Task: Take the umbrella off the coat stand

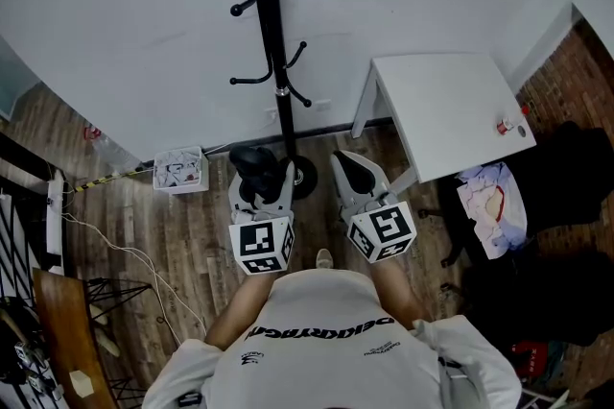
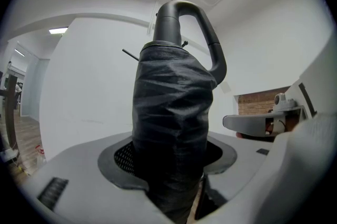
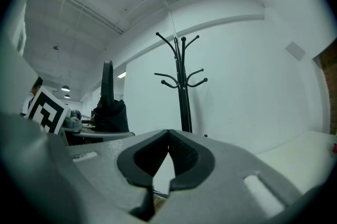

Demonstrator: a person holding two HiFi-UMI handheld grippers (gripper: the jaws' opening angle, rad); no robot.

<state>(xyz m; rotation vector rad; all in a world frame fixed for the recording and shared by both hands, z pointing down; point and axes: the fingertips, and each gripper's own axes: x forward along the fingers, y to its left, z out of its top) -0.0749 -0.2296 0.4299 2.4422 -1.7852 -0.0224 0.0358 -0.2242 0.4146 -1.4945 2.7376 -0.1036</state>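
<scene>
In the head view, the left gripper [image 1: 262,188] holds the folded black umbrella [image 1: 253,162] upright, low beside the coat stand [image 1: 276,33] and clear of its hooks. The right gripper [image 1: 353,169] is alongside. In the left gripper view, the jaws clamp the umbrella's sleeve. In the right gripper view, the jaws meet with nothing between them.

Coat stand pole [image 1: 278,61] straight ahead of you, between left gripper [image 1: 261,169] and right gripper [image 1: 350,162]; hooks branch left and right higher up. Stand base [image 1: 305,177] on floor between them. White table [image 1: 451,100] blocks right. Box [image 1: 179,169] on floor far left. Wood floor [image 1: 192,244] near left open.
</scene>
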